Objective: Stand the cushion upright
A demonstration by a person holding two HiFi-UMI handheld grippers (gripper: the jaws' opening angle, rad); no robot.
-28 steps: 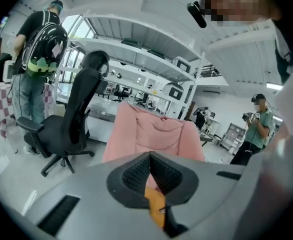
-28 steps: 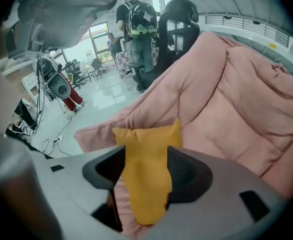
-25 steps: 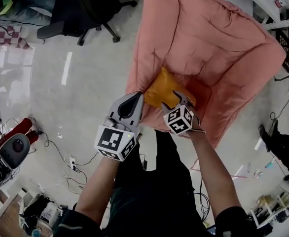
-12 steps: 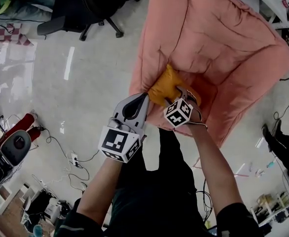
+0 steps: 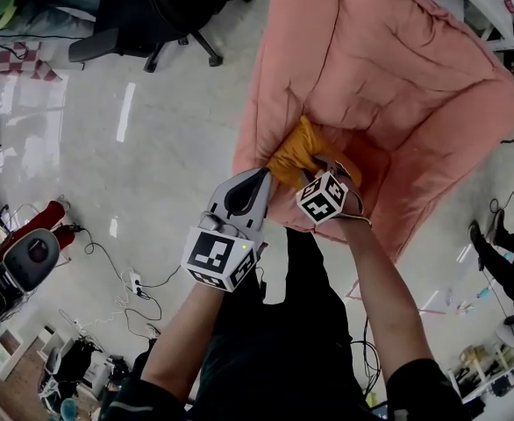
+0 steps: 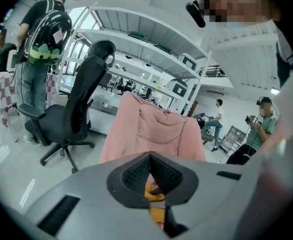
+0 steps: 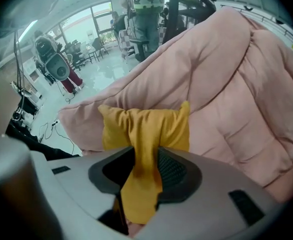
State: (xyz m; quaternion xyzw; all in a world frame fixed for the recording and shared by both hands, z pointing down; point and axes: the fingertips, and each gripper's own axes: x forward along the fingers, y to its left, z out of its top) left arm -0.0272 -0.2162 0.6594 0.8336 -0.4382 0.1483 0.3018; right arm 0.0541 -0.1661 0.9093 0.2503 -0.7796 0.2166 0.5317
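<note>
On the seat of the pink padded floor chair (image 5: 397, 68), close to its front edge, sits the yellow cushion (image 5: 292, 152), slumped and bunched. The right gripper (image 7: 147, 159), at about 5 o'clock of the cushion in the head view, points steeply down. Its jaws have just been closing and pinch a gathered fold of the cushion's fabric. The left gripper (image 5: 259, 179), at 8 o'clock, has its jaws pressed together, with the tip right at the cushion's near corner. Whether it nips any fabric I cannot tell.

To do this well, I judge the pinch should take in some filling, not the cover alone, or the fold may slide out. Lift toward 12 o'clock, let the lower edge settle into the seat crease and lean the cushion on the chair's back. Steady the corner with the left gripper before letting go.
</note>
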